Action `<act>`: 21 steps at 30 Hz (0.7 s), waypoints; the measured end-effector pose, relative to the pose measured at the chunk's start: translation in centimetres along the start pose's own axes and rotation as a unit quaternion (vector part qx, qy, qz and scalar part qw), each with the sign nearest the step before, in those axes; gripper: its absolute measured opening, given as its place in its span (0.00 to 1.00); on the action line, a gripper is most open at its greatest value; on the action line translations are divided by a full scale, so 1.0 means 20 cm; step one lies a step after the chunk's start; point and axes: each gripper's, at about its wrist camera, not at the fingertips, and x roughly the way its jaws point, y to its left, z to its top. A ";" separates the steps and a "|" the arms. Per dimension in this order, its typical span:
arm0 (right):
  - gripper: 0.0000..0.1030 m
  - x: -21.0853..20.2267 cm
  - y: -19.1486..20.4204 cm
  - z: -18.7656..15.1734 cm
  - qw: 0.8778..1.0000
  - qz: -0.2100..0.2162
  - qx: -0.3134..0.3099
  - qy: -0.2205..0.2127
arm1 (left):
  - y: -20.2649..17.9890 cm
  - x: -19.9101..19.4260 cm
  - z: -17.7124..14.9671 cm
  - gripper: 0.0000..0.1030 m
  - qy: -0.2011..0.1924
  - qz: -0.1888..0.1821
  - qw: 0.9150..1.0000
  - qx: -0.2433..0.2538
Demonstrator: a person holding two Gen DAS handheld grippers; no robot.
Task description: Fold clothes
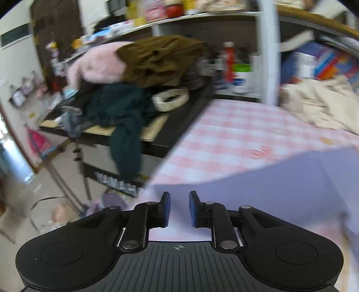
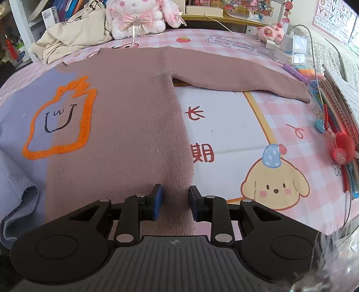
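A two-tone sweater (image 2: 125, 116), dusty pink with a lavender half and an orange outlined face, lies flat on the pink checked table cover (image 2: 291, 116). Its pink sleeve (image 2: 242, 76) stretches out to the right. My right gripper (image 2: 175, 205) is open, jaws either side of the sweater's pink bottom hem near its right edge. In the left wrist view the lavender part of the sweater (image 1: 280, 184) lies ahead. My left gripper (image 1: 179, 207) is open above its edge, holding nothing. This view is motion blurred.
A cream garment (image 2: 71, 36) and a plush bunny (image 2: 136, 18) lie at the table's far side. Notebooks, pens and a red toy (image 2: 341, 146) line the right edge. Left of the table, a keyboard stand (image 1: 116, 139) carries a clothes pile (image 1: 143, 74).
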 end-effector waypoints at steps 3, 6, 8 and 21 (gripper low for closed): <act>0.24 0.00 0.01 0.00 1.000 -0.005 -0.004 0.002 | -0.17 -0.06 -0.04 0.37 0.040 -0.116 0.992 -0.025; 0.24 0.00 0.02 0.00 1.000 -0.006 -0.007 0.003 | -0.36 -0.04 -0.05 0.45 0.090 -0.217 0.969 -0.075; 0.23 0.00 0.02 0.00 1.000 -0.005 -0.004 0.003 | -0.45 0.00 -0.05 0.48 0.110 -0.235 0.961 -0.093; 0.14 0.04 0.03 0.04 0.999 0.015 0.021 -0.021 | -0.74 0.30 0.08 0.03 0.121 -0.226 0.966 -0.015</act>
